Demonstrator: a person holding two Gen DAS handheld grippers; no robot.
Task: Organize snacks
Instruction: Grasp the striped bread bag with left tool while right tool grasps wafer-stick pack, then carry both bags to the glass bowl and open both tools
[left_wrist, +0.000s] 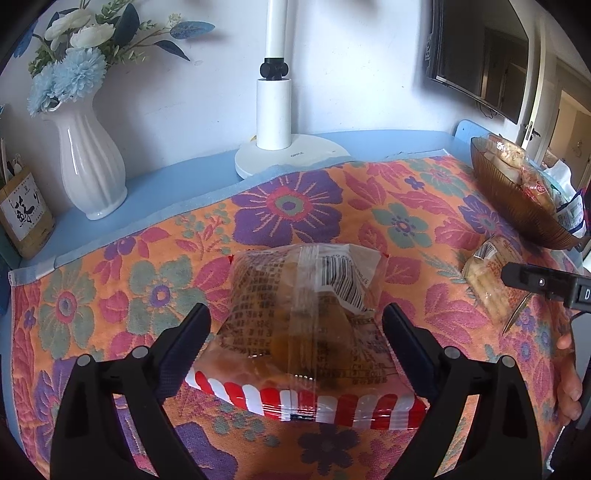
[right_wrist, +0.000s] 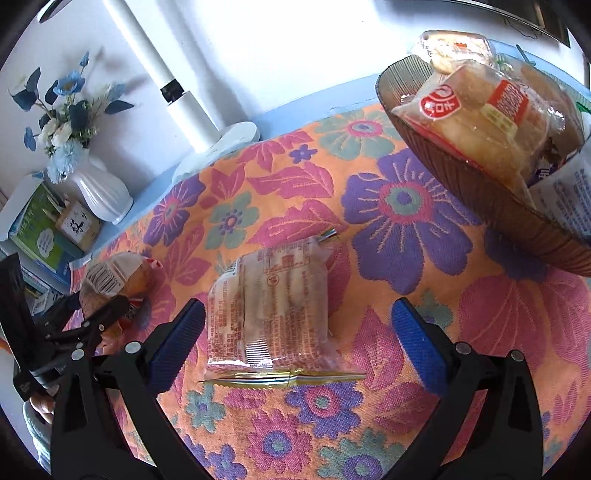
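The left gripper (left_wrist: 295, 321) has its black jaws spread wide on either side of a clear-wrapped pastry packet with a red-and-white striped end (left_wrist: 303, 332); the fingers flank the wrapper without visibly pressing it. This packet lies on the orange floral woven cloth (left_wrist: 110, 295) that covers the blue desk (left_wrist: 155, 181), toward the near edge of the cloth.

The right gripper (right_wrist: 299, 317), with blue-padded fingers (right_wrist: 417, 339), is likewise wide open around a clear-wrapped biscuit packet with red print and a gold-edged seam (right_wrist: 273, 310), which lies flat on the cloth, the pads apart from the wrapper.

A ribbed brown glass bowl (right_wrist: 461, 192) sits near the right edge of the desk, holding several wrapped bread snacks (right_wrist: 476, 110).

Along the far edge stand a white ribbed vase of blue and white flowers (left_wrist: 88, 162) toward the left corner and a round-based white lamp (left_wrist: 275, 114) near the middle
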